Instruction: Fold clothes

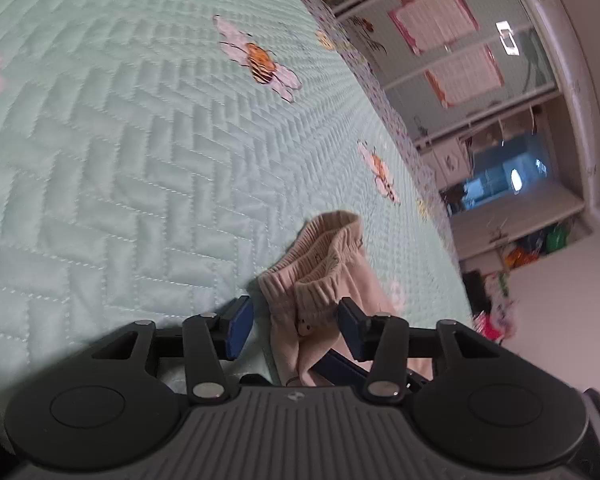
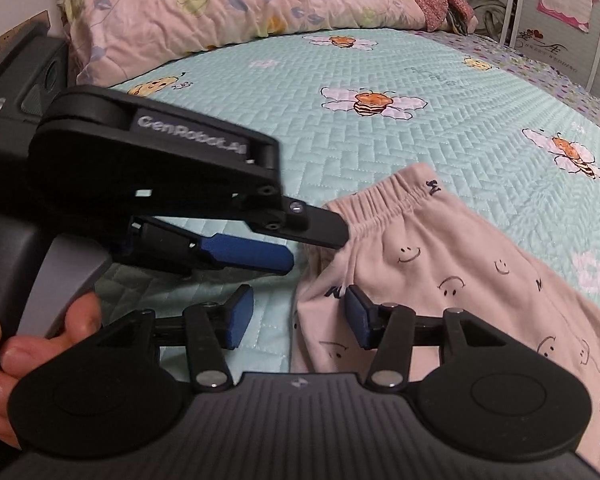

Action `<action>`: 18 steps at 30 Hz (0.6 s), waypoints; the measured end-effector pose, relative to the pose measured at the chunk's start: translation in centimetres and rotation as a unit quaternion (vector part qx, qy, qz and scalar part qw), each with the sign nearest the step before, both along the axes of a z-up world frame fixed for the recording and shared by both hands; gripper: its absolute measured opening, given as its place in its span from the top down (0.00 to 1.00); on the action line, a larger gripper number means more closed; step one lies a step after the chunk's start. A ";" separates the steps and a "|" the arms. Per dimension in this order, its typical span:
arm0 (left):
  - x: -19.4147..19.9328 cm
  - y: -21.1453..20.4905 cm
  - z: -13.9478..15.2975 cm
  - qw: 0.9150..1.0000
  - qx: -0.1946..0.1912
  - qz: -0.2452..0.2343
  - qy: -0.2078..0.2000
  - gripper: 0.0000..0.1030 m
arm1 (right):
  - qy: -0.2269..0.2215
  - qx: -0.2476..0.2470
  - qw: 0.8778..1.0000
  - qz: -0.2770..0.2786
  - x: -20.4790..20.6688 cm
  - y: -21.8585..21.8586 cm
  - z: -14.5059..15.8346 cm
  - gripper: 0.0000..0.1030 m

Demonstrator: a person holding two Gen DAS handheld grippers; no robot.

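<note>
Soft pink trousers (image 2: 452, 276), ribbed elastic waistband and little smiley prints, lie on the bed's quilted mint bedspread (image 2: 380, 152). Left gripper (image 1: 296, 324) has fingers spread around the waistband; right gripper (image 2: 300, 316) is spread too. Floral pillow (image 2: 228, 8) behind.

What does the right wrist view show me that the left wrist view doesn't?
Only the right wrist view shows the left gripper from outside, open at the waistband, the pillow, a hand and the smiley print on the pants. Only the left wrist view shows the shelves beside the bed. Both show the pink pants, the green quilt with bees, and open fingers straddling cloth.
</note>
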State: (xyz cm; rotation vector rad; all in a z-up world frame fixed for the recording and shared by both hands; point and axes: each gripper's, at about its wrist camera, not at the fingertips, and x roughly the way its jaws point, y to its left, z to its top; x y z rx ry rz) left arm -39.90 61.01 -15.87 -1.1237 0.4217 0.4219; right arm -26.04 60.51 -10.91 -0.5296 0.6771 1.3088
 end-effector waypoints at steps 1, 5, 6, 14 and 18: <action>0.3 -0.1 0.0 1.000 0.002 -0.007 0.003 0.48 | 0.001 0.001 1.000 0.001 0.0 -0.1 -0.1 0.48; 1.5 -0.5 -0.1 0.999 0.007 -0.039 0.013 0.48 | 0.006 0.004 1.000 0.003 0.3 -0.3 -0.3 0.47; 1.6 -0.4 -0.1 0.999 0.009 -0.040 0.015 0.48 | 0.008 0.005 1.000 0.004 0.4 -0.3 -0.4 0.47; 2.7 1.0 -0.9 0.998 -0.005 -0.056 0.010 0.48 | 0.021 0.011 1.000 0.004 0.9 -0.4 -0.6 0.46; 2.8 2.0 -1.4 0.998 -0.021 -0.061 0.012 0.67 | 0.019 0.010 1.000 0.008 0.8 -0.3 -0.5 0.45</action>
